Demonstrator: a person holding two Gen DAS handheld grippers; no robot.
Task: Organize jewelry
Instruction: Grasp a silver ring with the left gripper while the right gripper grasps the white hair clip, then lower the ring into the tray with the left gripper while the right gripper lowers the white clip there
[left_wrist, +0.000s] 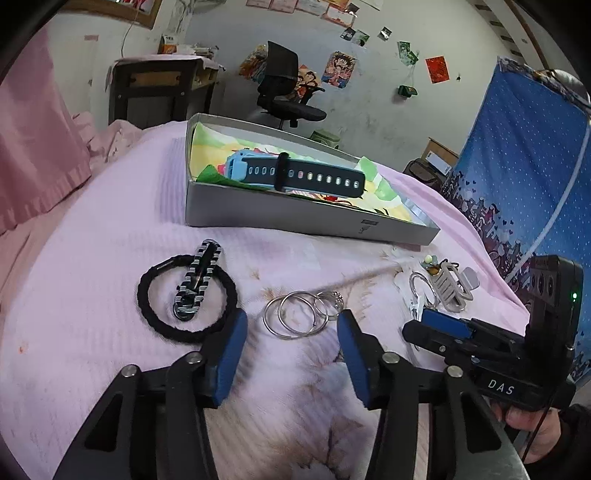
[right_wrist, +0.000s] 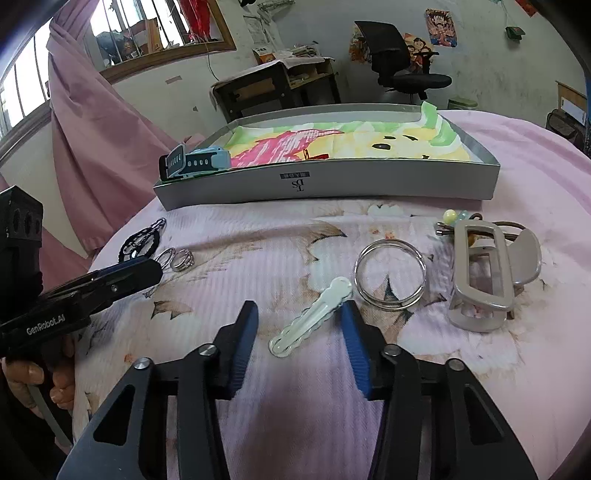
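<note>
On the pink bedspread my left gripper stands open, its blue pads on either side of a cluster of silver rings without touching them. A black hair tie with a striped clip across it lies to its left. My right gripper is open around a white hair clip that lies slantwise; its far end is close to the right pad. A clear bangle and a beige claw clip sit just beyond to the right. The grey box holds a blue watch.
The box has a colourful paper lining and sits at the far side of the bed. A small beaded hair tie lies behind the claw clip. Pink curtain at left, blue dotted cloth at right, office chair and desk behind.
</note>
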